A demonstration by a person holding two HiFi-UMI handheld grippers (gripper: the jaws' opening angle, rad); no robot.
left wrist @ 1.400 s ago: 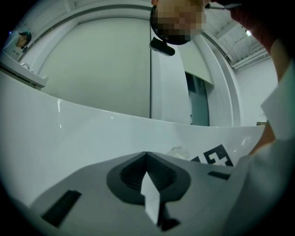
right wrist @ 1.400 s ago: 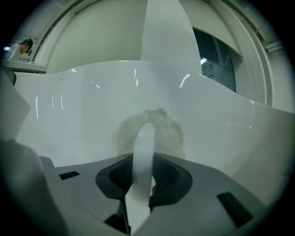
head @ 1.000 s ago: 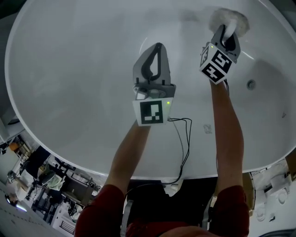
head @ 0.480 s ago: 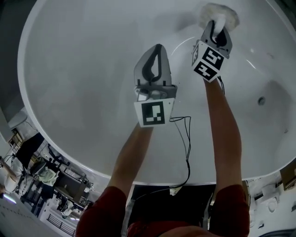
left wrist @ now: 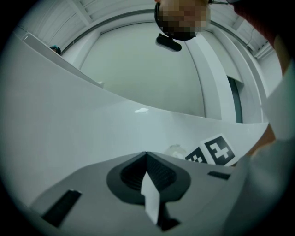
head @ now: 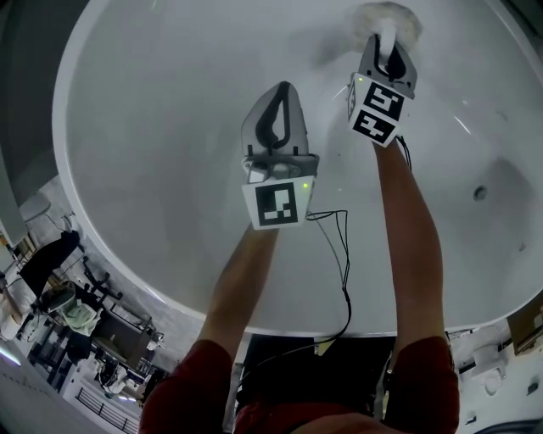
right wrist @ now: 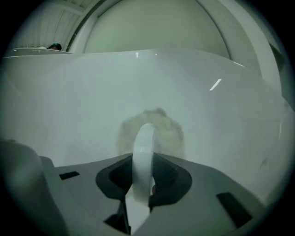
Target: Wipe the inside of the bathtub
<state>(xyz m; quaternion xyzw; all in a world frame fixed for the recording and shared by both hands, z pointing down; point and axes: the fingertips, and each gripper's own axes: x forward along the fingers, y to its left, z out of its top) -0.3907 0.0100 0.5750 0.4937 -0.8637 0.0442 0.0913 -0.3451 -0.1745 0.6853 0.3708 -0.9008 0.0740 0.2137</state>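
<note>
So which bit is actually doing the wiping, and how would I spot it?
In the big white bathtub, follow the right tool to the far wall. It pinches a white loop handle, and beyond that sits a round greyish pad against the wall: the only fuzzy thing amid smooth tub and hard plastic.

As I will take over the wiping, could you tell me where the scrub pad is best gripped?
By the white arched handle on its back, coming from the side away from the tub wall. It is a thin band standing off the round fluffy pad, so jaws close across it and the pad faces the wall, as the right gripper shows.
</note>
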